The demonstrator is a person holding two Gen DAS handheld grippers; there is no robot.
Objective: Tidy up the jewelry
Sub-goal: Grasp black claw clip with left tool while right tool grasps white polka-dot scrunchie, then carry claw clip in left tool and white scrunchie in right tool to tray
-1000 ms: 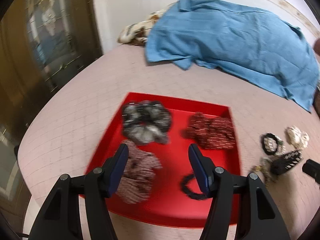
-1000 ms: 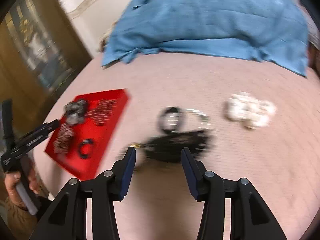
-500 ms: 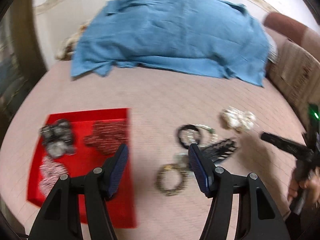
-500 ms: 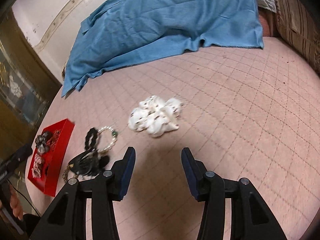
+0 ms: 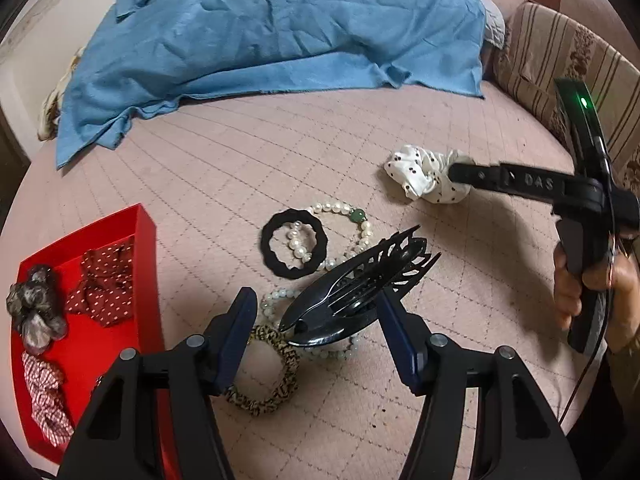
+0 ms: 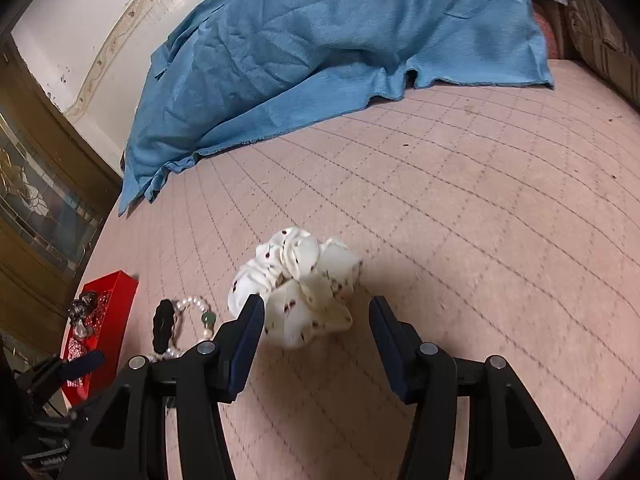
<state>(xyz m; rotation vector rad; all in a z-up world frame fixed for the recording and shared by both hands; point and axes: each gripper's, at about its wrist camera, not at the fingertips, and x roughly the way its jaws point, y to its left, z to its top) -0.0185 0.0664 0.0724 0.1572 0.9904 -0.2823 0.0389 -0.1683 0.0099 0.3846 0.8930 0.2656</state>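
Observation:
My left gripper (image 5: pixel 316 312) is open, its jaws on either side of a black hair claw clip (image 5: pixel 356 286) lying over a pearl bracelet (image 5: pixel 352 224) and a black hair tie (image 5: pixel 294 248). A leopard-print hair tie (image 5: pixel 276 376) lies just under the left finger. My right gripper (image 6: pixel 316 316) is open around a white dotted scrunchie (image 6: pixel 298 284), which also shows in the left wrist view (image 5: pixel 420 174). A red tray (image 5: pixel 140 236) at the left holds a dark red scrunchie (image 5: pixel 104 284), a grey one (image 5: pixel 34 308) and a checked one (image 5: pixel 44 396).
A blue blanket (image 5: pixel 260 28) covers the far side of the pink quilted bed (image 5: pixel 240 152). A striped cushion (image 5: pixel 560 60) sits at the far right. A wooden glass-panelled door (image 6: pixel 36 200) stands at the left. The red tray (image 6: pixel 116 296) sits near the bed's left edge.
My left gripper swung right from over the red tray to the claw clip pile. My right gripper moved from the claw clip to the white scrunchie and closed in on it.

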